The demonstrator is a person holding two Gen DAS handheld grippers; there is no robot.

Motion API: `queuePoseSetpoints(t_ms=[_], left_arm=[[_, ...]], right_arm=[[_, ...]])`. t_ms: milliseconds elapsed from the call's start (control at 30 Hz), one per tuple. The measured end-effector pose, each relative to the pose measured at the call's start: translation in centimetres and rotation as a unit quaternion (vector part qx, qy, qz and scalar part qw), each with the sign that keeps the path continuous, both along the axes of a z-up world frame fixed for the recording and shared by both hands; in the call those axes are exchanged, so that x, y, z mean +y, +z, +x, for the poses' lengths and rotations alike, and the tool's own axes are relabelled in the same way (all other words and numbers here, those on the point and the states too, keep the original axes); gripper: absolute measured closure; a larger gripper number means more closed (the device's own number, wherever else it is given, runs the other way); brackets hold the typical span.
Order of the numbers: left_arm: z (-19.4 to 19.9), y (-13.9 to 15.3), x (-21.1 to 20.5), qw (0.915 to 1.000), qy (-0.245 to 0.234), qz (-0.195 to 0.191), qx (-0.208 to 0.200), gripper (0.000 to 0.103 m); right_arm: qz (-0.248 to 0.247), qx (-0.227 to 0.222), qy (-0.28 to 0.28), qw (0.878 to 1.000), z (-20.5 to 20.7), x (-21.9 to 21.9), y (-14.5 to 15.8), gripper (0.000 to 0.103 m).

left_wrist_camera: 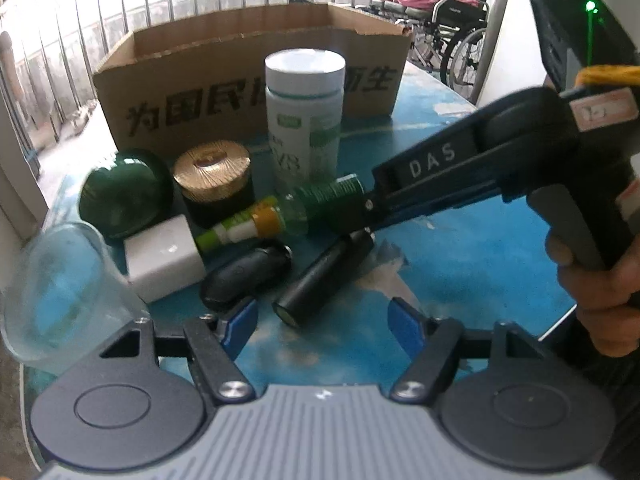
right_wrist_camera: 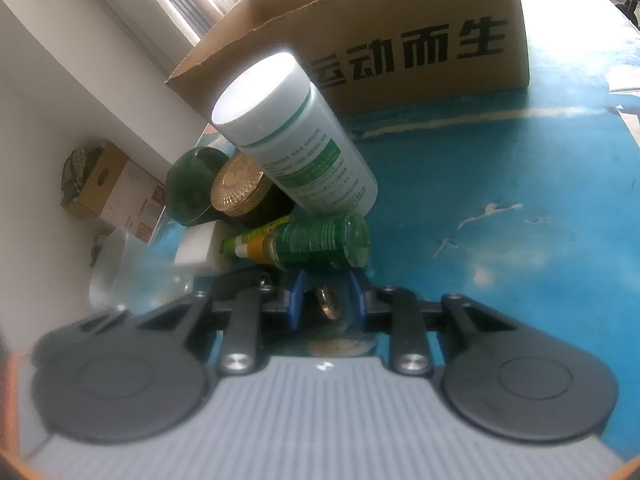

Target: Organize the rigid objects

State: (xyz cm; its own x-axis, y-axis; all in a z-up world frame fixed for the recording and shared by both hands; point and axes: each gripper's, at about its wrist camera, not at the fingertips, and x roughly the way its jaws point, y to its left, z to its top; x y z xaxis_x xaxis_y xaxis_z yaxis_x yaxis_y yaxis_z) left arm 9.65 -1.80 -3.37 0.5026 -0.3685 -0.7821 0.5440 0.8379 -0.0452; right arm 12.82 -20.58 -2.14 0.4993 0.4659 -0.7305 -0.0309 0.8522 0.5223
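1. Metal window bars and a wheelchair stand behind a blue painted table, where an open brown cardboard box with black printed characters sits at the far side.
2. We see a tall white plastic bottle with a green label upright just in front of the box, with a small clear green bottle with an orange cap lying on its side at its foot.
3. To the left are a dark green rounded jar, a gold-lidded dark jar, a white cube-shaped block, a black oval gadget and a clear glass cup.
4. We find the black cylinder lying on the table nearest us, well apart from the box.
5. Our right gripper, held in a hand, has its jaws narrowed and seemingly clamped on the cylinder's far end.
6. Our left gripper hovers with its jaws apart, gripping nothing, with the cylinder's near end just ahead of them.
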Motion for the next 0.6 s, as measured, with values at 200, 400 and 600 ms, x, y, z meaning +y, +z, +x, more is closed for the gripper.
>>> queuePoseSetpoints(t_ms=[200, 400, 600], left_arm=[[0.1, -0.5, -0.1, 0.9999, -0.002, -0.006, 0.014, 0.043], [0.0, -0.3, 0.0, 0.9999, 0.008, -0.005, 0.011, 0.066], [-0.2, -0.1, 0.0, 0.9997, 0.006, -0.008, 0.02, 0.07]], right_arm=[[-0.004, 0.006, -0.002, 1.0, -0.1, 0.0, -0.2, 0.079], [-0.004, 0.006, -0.008, 1.0, -0.6, -0.3, -0.3, 0.08], [0.015, 0.013, -0.029, 0.999, -1.8, -1.5, 0.0, 0.078]])
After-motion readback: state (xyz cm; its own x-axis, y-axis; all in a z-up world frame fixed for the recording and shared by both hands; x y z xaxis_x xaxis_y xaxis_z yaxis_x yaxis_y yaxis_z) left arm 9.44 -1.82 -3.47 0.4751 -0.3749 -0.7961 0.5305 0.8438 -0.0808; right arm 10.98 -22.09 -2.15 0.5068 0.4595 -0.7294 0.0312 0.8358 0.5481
